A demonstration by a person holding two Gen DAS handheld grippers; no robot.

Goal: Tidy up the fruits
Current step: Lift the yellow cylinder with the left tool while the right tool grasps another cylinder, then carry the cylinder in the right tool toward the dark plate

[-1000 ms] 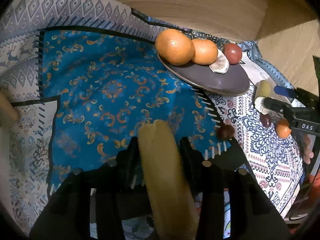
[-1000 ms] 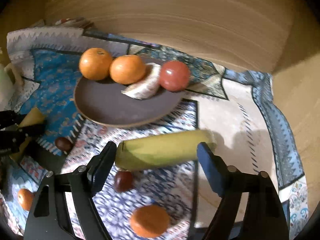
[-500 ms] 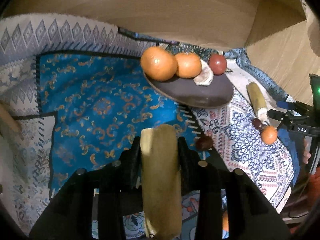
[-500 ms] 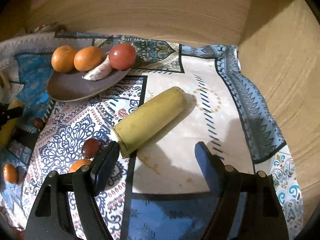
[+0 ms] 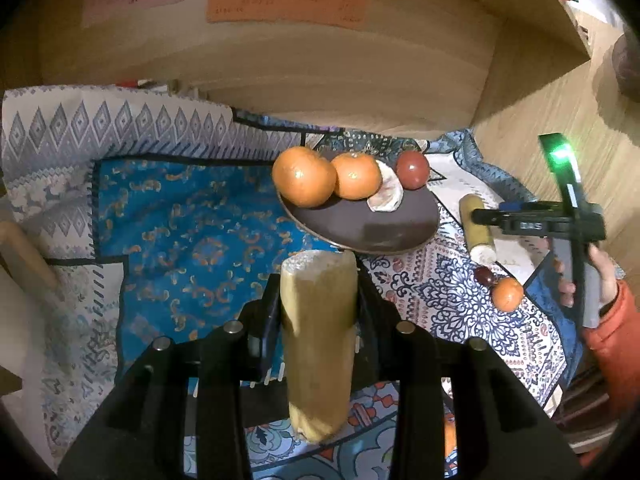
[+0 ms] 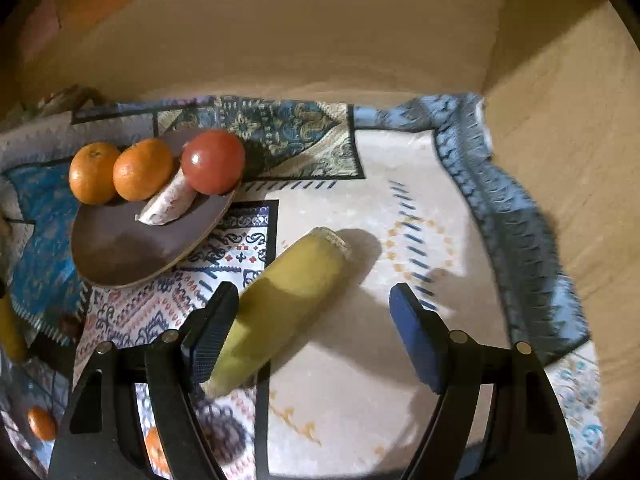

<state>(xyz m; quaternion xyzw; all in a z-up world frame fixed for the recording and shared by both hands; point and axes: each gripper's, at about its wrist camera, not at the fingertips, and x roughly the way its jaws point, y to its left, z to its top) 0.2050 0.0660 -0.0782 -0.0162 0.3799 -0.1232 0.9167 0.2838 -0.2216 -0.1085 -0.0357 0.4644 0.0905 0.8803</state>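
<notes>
My left gripper [image 5: 318, 284] is shut on a yellow banana piece [image 5: 318, 340], held above the blue cloth with its cut end pointing at the dark plate [image 5: 372, 232]. On the plate's far side sit two oranges [image 5: 304, 176], a peeled segment [image 5: 386, 196] and a red fruit [image 5: 412, 164]. A second banana piece [image 6: 288, 296] lies slantwise on the pale cloth right of the plate [image 6: 120, 248]. My right gripper [image 6: 312, 304] hovers open over it, its left finger in front of the near end and its pads apart from the fruit.
A dark red small fruit [image 5: 485, 276] and a small orange [image 5: 507, 294] lie on the patterned cloth right of the plate. A hand in an orange sleeve [image 5: 608, 320] holds the right gripper. Wooden walls [image 6: 320, 40] close the back and right side.
My left gripper has risen with its banana piece, so the plate looks smaller. The right gripper swung right, away from the plate, and rolled; the second banana piece now lies slantwise under it.
</notes>
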